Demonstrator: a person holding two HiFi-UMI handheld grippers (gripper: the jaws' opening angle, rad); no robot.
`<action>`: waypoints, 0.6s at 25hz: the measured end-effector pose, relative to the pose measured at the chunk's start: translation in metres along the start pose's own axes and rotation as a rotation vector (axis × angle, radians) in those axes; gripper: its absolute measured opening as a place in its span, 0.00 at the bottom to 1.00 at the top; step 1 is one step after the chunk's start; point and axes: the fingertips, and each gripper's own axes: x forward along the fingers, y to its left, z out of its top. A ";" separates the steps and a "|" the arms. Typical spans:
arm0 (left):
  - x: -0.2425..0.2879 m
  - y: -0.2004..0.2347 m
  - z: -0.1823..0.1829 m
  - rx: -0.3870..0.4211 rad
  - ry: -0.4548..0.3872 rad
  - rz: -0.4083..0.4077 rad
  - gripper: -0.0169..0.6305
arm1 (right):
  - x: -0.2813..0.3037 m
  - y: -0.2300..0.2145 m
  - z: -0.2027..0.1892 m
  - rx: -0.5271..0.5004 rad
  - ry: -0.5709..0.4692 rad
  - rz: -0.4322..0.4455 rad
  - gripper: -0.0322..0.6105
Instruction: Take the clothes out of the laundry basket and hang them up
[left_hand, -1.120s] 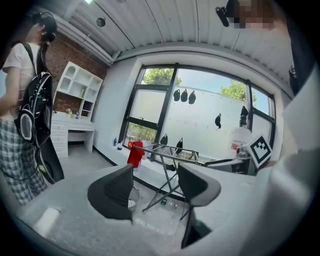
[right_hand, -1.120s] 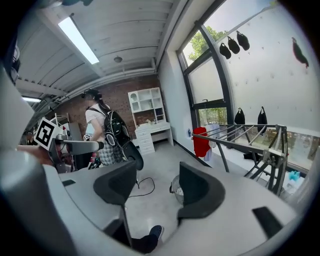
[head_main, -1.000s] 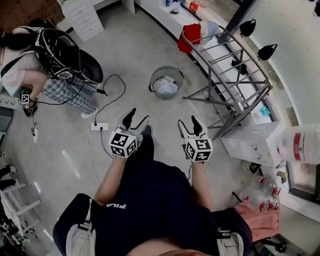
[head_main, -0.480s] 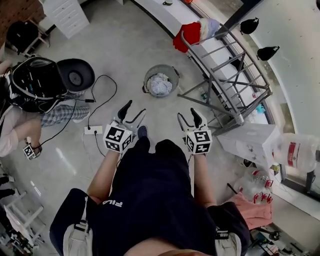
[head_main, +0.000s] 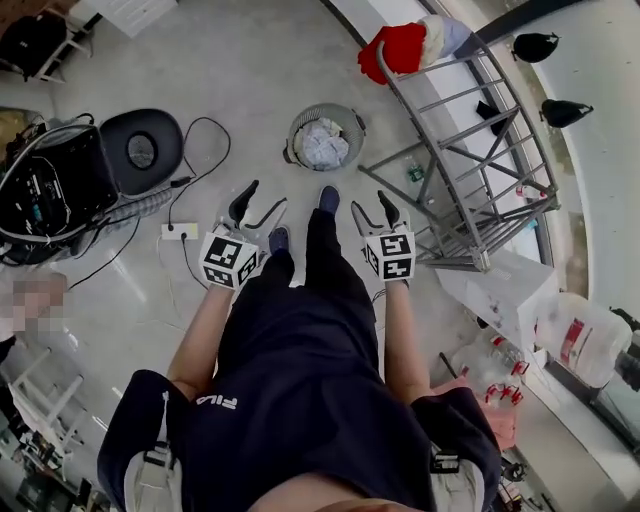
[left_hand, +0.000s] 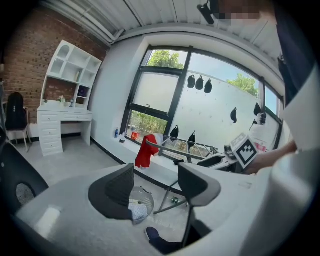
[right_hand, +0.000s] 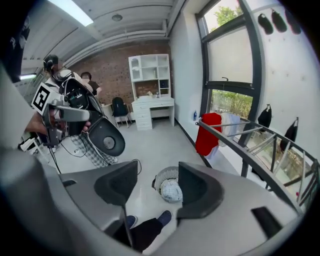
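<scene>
A round grey laundry basket (head_main: 326, 137) stands on the floor ahead of my feet, with pale crumpled clothes (head_main: 324, 148) inside. To its right is a grey metal drying rack (head_main: 470, 140), with a red garment (head_main: 400, 48) and a pale one (head_main: 445, 35) draped over its far end. My left gripper (head_main: 262, 203) and right gripper (head_main: 371, 207) hover side by side short of the basket. Both are open and hold nothing. The basket (right_hand: 167, 182) shows between the right gripper's jaws (right_hand: 157, 187), and the basket (left_hand: 141, 202) also shows between the left gripper's jaws (left_hand: 155, 187).
A black round-based seat (head_main: 140, 150) and black gear with cables (head_main: 45, 195) lie at the left, with a power strip (head_main: 178, 231) near my left gripper. A white box (head_main: 500, 290), a large water bottle (head_main: 580, 335) and a pink cloth (head_main: 490, 400) sit at the right. A person (right_hand: 75, 100) stands behind.
I have walked toward the basket and rack, so both grippers are closer to them. The person at the left has slid almost out of the head view.
</scene>
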 end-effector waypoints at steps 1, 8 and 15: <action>0.008 0.005 0.003 -0.009 0.002 0.018 0.44 | 0.013 -0.007 0.002 -0.012 0.010 0.014 0.45; 0.066 0.021 -0.001 -0.053 0.048 0.066 0.44 | 0.099 -0.038 -0.002 -0.001 0.078 0.137 0.44; 0.134 0.053 -0.045 -0.079 0.092 0.115 0.44 | 0.210 -0.077 -0.046 -0.021 0.153 0.196 0.44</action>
